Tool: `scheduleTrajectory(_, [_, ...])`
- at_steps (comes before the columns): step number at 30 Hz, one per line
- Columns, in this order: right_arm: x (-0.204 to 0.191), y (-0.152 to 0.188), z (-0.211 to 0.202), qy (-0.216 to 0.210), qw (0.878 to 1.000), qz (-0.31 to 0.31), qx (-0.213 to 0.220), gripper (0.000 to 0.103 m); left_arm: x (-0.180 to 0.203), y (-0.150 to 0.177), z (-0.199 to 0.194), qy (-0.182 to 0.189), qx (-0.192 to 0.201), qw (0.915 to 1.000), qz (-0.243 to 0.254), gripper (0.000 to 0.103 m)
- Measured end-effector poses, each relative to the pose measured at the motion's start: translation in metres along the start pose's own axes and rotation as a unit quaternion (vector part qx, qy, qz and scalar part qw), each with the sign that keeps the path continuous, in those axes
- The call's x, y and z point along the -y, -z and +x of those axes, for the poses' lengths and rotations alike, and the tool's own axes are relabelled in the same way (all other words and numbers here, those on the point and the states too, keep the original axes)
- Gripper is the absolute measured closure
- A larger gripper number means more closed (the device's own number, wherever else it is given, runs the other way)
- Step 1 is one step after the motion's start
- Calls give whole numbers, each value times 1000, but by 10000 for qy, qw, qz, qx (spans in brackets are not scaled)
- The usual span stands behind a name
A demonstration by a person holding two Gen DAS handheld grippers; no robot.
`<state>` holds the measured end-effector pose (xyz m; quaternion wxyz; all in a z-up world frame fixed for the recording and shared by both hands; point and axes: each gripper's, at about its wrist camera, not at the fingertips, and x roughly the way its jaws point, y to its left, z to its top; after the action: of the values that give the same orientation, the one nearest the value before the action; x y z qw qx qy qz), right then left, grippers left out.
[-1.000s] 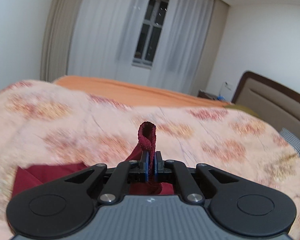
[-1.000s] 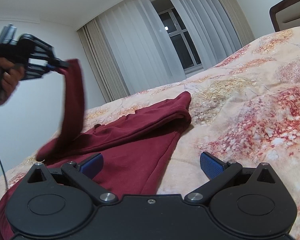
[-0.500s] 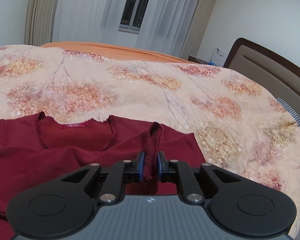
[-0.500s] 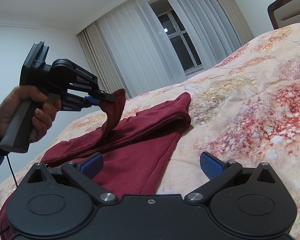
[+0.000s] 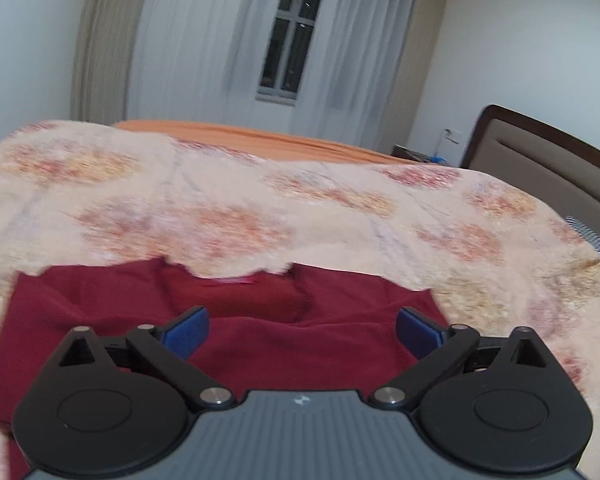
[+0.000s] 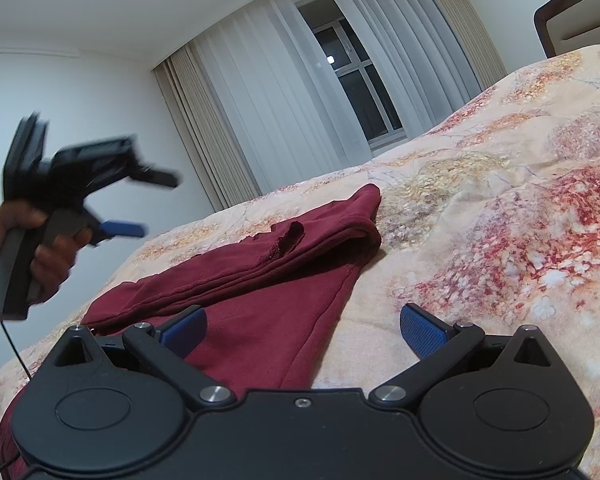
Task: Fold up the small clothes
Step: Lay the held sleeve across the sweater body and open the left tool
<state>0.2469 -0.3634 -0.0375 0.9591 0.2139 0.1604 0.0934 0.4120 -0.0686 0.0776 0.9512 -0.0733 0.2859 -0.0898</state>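
Note:
A dark red shirt (image 5: 284, 332) lies flat on the floral bedspread (image 5: 260, 208), its neckline and label toward the window. My left gripper (image 5: 300, 330) is open and empty just above the shirt's middle. In the right wrist view the shirt (image 6: 268, 292) lies partly folded, with a sleeve laid across it. My right gripper (image 6: 301, 330) is open and empty, low over the shirt's near right edge. The left gripper (image 6: 140, 204) shows there too, blurred, open, held in a hand above the shirt's left side.
The bed's headboard (image 5: 547, 168) stands at the right. A nightstand (image 5: 415, 152) sits beside it. Curtains and a window (image 5: 288, 36) fill the far wall. An orange sheet (image 5: 252, 136) covers the bed's far side.
My left gripper has opened and let go of the red sleeve, which now lies on the shirt. The left gripper has lifted away. My right gripper has stayed open and still.

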Motion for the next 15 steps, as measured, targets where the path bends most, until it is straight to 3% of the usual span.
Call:
scheduleTrajectory(5, [0,0,0,5,10000,3,-1,0,-79,19,-33,-850,227,9957,-274,0])
scheduleTrajectory(10, [-1,0,2,45,10000,-24,-16,0,-163,48,-52,-1718,175,9823,-720,0])
scheduleTrajectory(13, [-2,0,3,68,10000,-35,-21,0,-203,68,-57,-1974,150,9732,-1169,0])
scheduleTrajectory(15, [-3,0,3,124,9999,-42,-6,0,-225,80,-57,-1884,104,9687,-1611,0])
